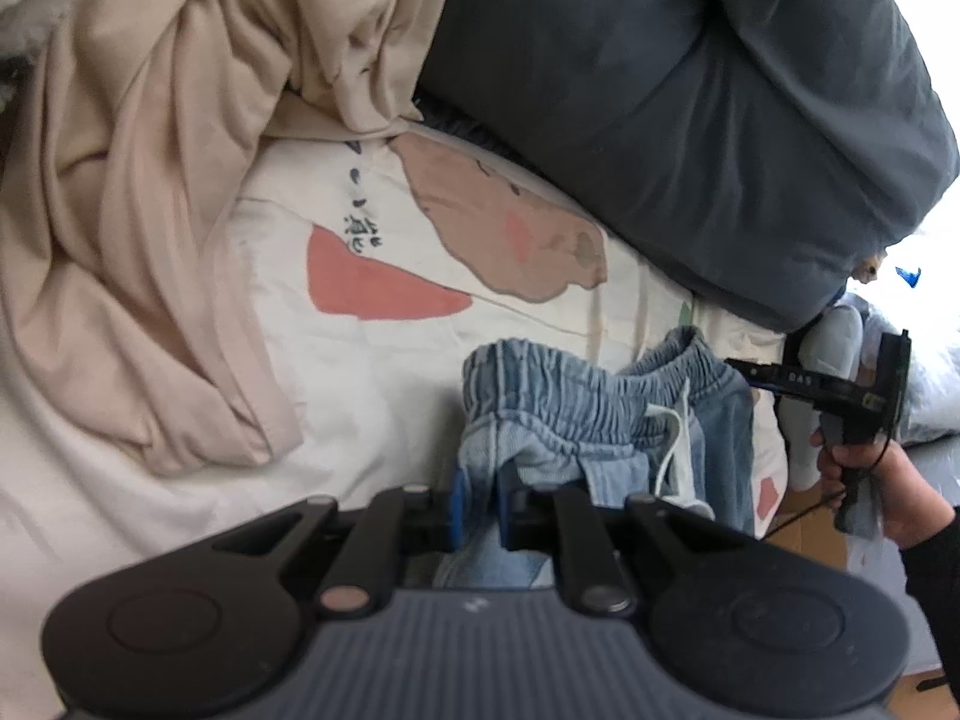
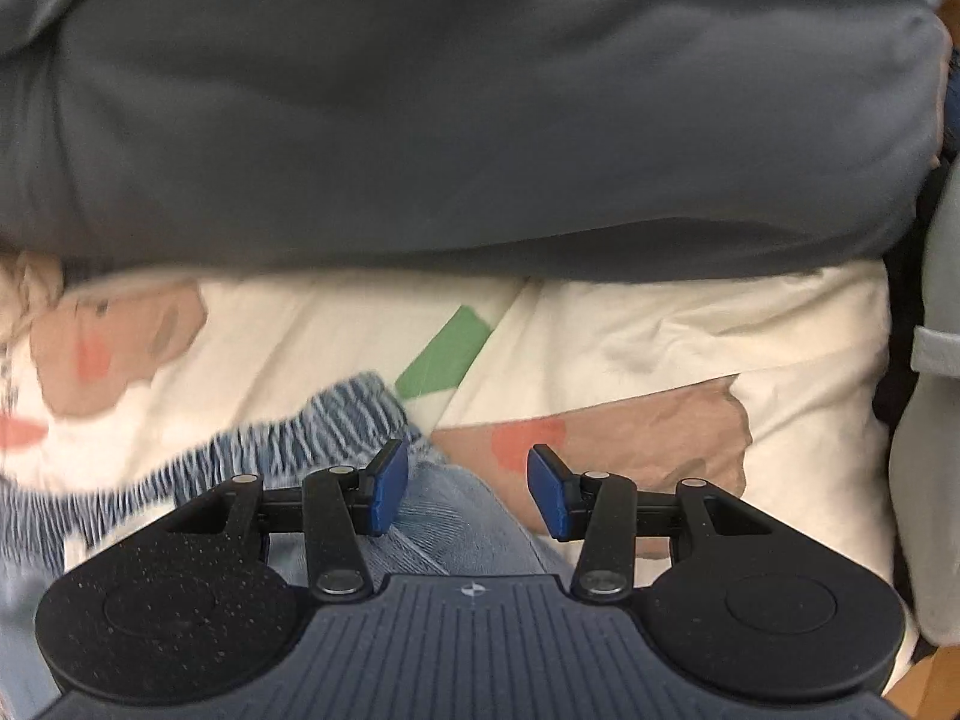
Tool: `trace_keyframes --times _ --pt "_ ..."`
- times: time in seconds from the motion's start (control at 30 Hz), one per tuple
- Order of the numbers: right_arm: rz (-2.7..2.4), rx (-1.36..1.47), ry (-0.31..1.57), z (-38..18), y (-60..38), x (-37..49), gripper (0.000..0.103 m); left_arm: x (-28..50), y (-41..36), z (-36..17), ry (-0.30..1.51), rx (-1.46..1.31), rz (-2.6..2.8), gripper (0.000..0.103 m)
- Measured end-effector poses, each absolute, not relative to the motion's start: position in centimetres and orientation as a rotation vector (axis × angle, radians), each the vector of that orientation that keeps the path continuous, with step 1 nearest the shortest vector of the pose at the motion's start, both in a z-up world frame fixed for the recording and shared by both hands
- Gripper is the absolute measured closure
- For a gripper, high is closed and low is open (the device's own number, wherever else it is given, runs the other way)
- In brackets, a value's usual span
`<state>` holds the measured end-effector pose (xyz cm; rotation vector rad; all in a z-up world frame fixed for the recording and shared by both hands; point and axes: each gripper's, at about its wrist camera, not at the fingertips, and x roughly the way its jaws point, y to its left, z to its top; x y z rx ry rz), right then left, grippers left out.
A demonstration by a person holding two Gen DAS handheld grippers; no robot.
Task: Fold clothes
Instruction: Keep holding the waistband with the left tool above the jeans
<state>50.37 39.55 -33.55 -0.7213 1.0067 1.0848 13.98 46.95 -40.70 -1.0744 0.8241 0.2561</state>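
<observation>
A: Left-wrist view puts the light-blue denim shorts (image 1: pixel 576 420) in the lower middle, bunched on the printed bedsheet (image 1: pixel 372 372), with the elastic waistband standing up and a white drawstring (image 1: pixel 675 450) hanging down at the waist.

B: And the left gripper (image 1: pixel 485 510)?

A: Its blue pads are drawn narrow with a ridge of the denim pinched between them. Judging from that, it holds one edge of the shorts up so the cloth can be spread or doubled over.

B: What about the other side?

A: The right gripper (image 2: pixel 468 492) stands wide with nothing between its pads. It hovers over the pale denim near the striped waistband (image 2: pixel 288 450), close to the cloth but not gripping it. In the left-wrist view it shows at the far right, held in a hand (image 1: pixel 864 468) with a dark sleeve.

B: So how far along is the folding?

A: The shorts lie crumpled, not flat or squared. That would suit a garment being laid out, or one being shifted mid-fold; the views do not settle which.

B: Counts?

A: One pair of shorts, one drawstring, two grippers. Farther out, one rumpled beige garment (image 1: pixel 150 210) lies at the left, and one dark grey duvet (image 2: pixel 480 108) is heaped along the far side of the sheet.
</observation>
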Motion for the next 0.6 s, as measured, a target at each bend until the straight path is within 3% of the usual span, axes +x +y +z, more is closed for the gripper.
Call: trace_keyframes --times 0.37,0.6 --pt "1.147 -0.93 0.938 -35.2 40.4 48.6 0.052 14.1 47.2 -41.1 0.836 -1.079 0.245 0.092" --pt "1.162 -0.998 1.004 -37.8 42.4 49.7 0.052 14.4 47.1 -40.8 0.849 -1.053 0.24 0.092"
